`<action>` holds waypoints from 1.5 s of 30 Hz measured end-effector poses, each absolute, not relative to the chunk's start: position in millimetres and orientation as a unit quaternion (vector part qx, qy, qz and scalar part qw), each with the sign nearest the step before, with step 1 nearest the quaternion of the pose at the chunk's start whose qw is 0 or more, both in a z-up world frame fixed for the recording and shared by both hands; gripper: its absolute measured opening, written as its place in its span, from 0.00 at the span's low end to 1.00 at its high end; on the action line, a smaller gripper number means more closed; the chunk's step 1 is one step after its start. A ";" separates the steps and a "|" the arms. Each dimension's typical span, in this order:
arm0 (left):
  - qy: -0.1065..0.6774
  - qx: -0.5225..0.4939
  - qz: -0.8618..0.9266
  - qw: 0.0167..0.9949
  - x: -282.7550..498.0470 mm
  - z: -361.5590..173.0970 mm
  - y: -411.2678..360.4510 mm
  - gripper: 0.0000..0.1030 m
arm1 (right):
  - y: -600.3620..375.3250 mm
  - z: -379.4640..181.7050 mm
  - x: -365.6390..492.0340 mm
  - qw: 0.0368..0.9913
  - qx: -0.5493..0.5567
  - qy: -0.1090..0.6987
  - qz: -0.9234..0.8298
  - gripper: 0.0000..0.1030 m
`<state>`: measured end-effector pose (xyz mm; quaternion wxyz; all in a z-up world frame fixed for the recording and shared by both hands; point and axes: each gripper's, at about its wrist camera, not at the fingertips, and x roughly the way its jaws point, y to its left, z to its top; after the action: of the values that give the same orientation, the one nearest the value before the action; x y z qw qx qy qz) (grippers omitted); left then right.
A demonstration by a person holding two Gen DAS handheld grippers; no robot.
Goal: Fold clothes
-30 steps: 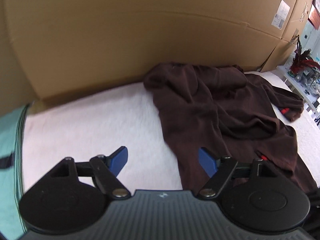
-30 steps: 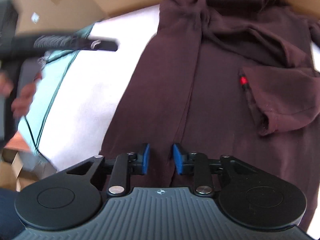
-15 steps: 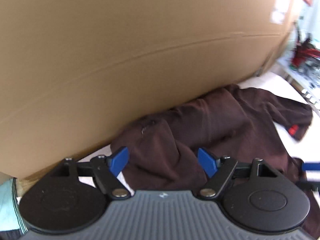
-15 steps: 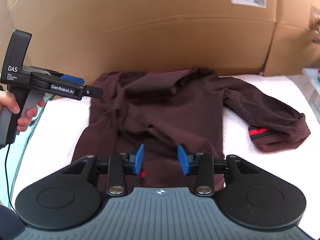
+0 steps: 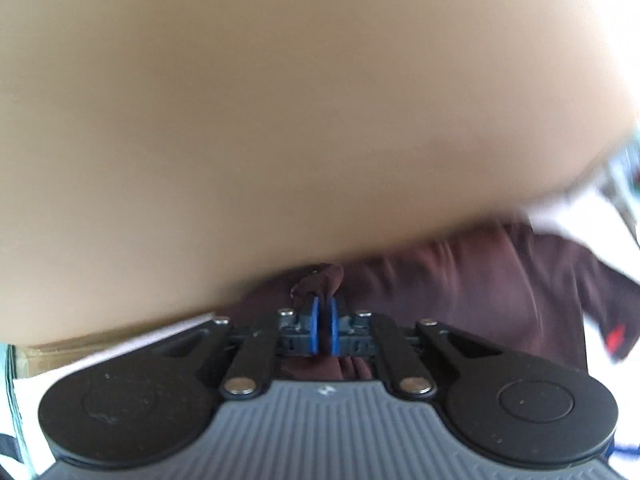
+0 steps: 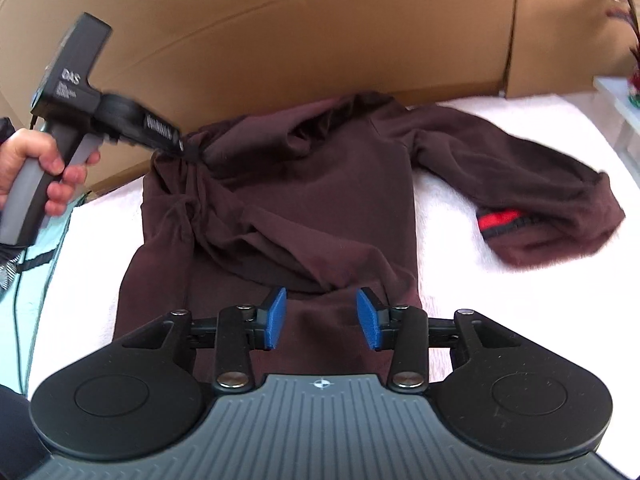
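A dark brown sweater (image 6: pixel 304 200) lies rumpled on the white cloth-covered table (image 6: pixel 500 280), one sleeve with a red cuff stripe (image 6: pixel 500 218) stretched out to the right. My left gripper (image 5: pixel 322 312) is shut on the sweater's far left corner (image 5: pixel 316 284), close to the cardboard wall; it also shows in the right wrist view (image 6: pixel 176 146), pinching that corner. My right gripper (image 6: pixel 322 318) is open and empty, above the sweater's near hem.
A big cardboard wall (image 6: pixel 320 32) stands right behind the table and fills most of the left wrist view (image 5: pixel 280 120). A pale green cloth (image 6: pixel 36 232) lies at the left edge. Shelving with clutter (image 6: pixel 628 88) stands at the far right.
My left gripper moved forward to the sweater's far left corner and shut on it. My right gripper opened wider and backed off toward the near hem.
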<state>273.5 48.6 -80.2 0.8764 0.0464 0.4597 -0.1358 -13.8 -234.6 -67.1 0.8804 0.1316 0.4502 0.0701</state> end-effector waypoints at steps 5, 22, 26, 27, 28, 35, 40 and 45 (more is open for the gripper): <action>0.463 -0.006 -0.109 0.880 286.5 -87.3 60.8 0.03 | -234.8 -73.6 -23.1 0.857 0.175 0.475 0.092 0.42; 0.511 -0.006 -0.143 0.848 247.2 -56.4 76.2 0.51 | -236.6 -75.7 -33.5 0.846 0.203 0.490 0.053 0.42; 0.558 -0.018 -0.153 0.815 247.6 -80.2 56.0 0.51 | -236.9 -78.0 -27.0 0.846 0.200 0.491 0.057 0.42; 0.564 -0.018 -0.148 0.812 249.3 -88.1 50.6 0.51 | -236.3 -77.9 -25.5 0.846 0.199 0.491 0.058 0.42; 0.569 -0.019 -0.143 0.810 250.9 -96.2 45.2 0.51 | -235.8 -77.7 -25.0 0.847 0.198 0.490 0.059 0.42; 0.580 -0.044 -0.119 0.804 259.1 -117.3 33.6 0.08 | -235.3 -73.4 -33.4 0.851 0.191 0.489 0.037 0.42; 0.560 -0.070 -0.122 0.816 259.7 -104.7 41.2 0.00 | -238.9 -68.9 -35.8 0.865 0.175 0.470 -0.007 0.42; 0.541 -0.087 -0.131 0.826 265.2 -85.7 43.4 0.00 | -240.8 -67.2 -23.0 0.870 0.180 0.459 -0.026 0.57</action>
<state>265.2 43.4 -85.7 0.8264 -0.0870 0.5408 -0.1305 -23.0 -240.8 -67.2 0.8697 0.1805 0.4586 -0.0258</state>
